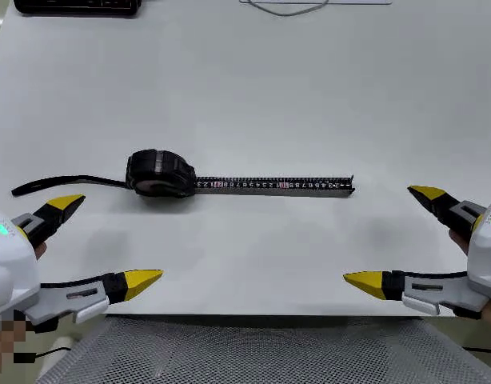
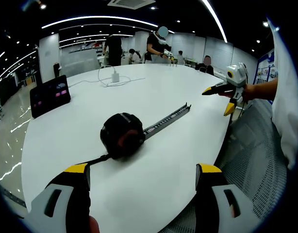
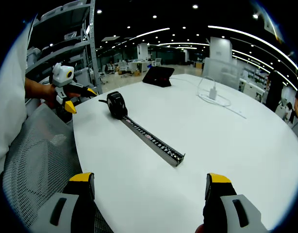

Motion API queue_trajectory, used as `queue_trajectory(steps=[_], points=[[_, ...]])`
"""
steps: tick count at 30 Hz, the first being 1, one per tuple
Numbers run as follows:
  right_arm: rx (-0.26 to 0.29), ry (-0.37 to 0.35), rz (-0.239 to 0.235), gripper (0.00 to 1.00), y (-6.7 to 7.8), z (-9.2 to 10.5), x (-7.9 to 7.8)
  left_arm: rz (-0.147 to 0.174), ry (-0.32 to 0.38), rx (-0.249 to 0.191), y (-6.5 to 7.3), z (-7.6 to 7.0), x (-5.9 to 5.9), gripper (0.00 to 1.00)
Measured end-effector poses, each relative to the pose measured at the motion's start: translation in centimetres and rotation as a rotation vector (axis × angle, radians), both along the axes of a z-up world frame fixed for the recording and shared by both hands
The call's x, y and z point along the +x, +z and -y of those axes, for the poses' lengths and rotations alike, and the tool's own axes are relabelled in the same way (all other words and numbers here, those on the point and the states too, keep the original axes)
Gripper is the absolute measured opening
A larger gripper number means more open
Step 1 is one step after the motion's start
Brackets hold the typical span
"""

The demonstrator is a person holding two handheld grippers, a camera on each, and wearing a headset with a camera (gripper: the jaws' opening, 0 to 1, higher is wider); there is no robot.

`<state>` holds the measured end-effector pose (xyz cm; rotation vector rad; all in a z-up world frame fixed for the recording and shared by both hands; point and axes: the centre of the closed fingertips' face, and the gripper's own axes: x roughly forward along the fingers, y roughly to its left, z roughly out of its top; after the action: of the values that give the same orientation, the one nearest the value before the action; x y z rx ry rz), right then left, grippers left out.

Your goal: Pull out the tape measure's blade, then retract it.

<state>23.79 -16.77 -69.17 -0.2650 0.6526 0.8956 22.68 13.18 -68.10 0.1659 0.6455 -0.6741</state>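
A black tape measure [image 1: 160,174] [image 2: 122,136] [image 3: 117,105] lies on the white table [image 1: 253,88] with its blade [image 1: 273,186] [image 2: 166,119] [image 3: 153,141] pulled out flat to the right, and a black wrist strap [image 1: 61,183] trails to its left. My left gripper [image 1: 113,242] [image 2: 141,175] is open, held just short of the case near the table's front edge, holding nothing. My right gripper [image 1: 396,237] [image 3: 149,184] is open too, a little off the blade's hooked tip [image 1: 352,185] [image 3: 180,158]. Each gripper also appears in the other's view: the right gripper [image 2: 222,94], the left gripper [image 3: 74,94].
A dark keyboard-like object [image 1: 76,6] and a white cable [image 1: 289,8] lie at the table's far edge. A tablet [image 2: 49,94] [image 3: 157,75] and a charger with cord [image 2: 115,77] [image 3: 213,92] sit farther off. A grey mesh chair [image 1: 253,352] is below the front edge. People stand in the background.
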Motion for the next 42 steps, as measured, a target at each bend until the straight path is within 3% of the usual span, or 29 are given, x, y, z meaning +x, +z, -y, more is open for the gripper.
queue_trajectory(steps=[42], points=[[0.000,-0.002,0.005,0.93,0.44,-0.22,-0.05,0.007,0.000,-0.005,0.38,0.12,0.19,0.87]])
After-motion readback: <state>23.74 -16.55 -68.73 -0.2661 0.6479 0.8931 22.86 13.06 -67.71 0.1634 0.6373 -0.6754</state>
